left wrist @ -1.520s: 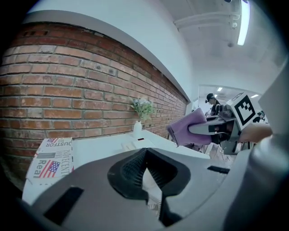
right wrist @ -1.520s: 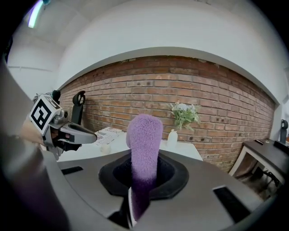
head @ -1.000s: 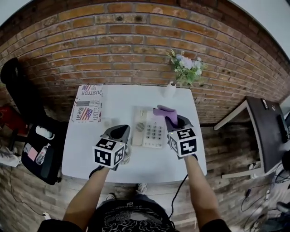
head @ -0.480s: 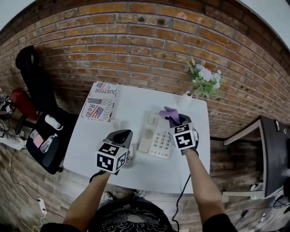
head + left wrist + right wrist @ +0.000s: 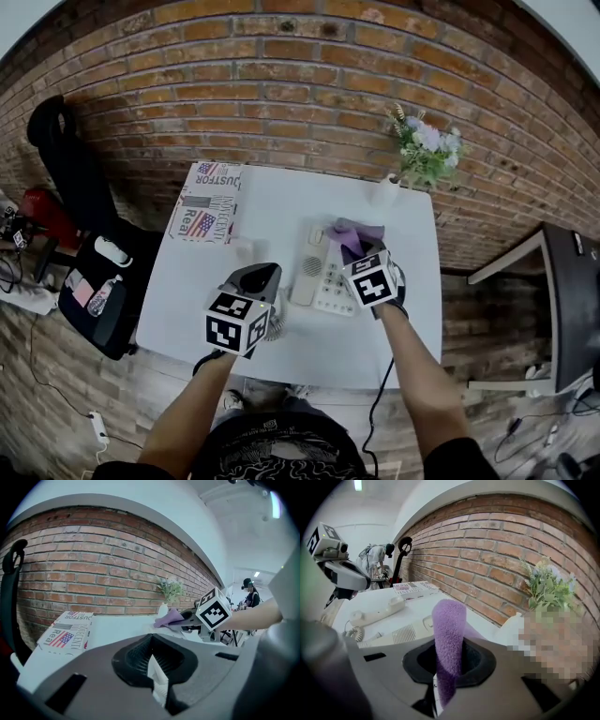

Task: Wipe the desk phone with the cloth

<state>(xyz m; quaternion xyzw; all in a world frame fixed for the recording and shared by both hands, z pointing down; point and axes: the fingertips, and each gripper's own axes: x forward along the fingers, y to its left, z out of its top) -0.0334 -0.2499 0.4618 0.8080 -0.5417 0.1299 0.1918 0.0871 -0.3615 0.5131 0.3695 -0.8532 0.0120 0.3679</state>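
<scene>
Clamped on the cloth [image 5: 352,232], the right tool [image 5: 364,251] should drag it flat across the desk phone [image 5: 330,283] while the closed, empty left tool [image 5: 255,277] steadies the base.

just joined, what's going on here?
A person is working two handheld tools at a white table. The right tool is clamped on a purple cloth, held at the far right corner of the desk phone; whether the cloth touches it isn't clear. The left tool is shut with nothing in it, held off the phone's near left side.
</scene>
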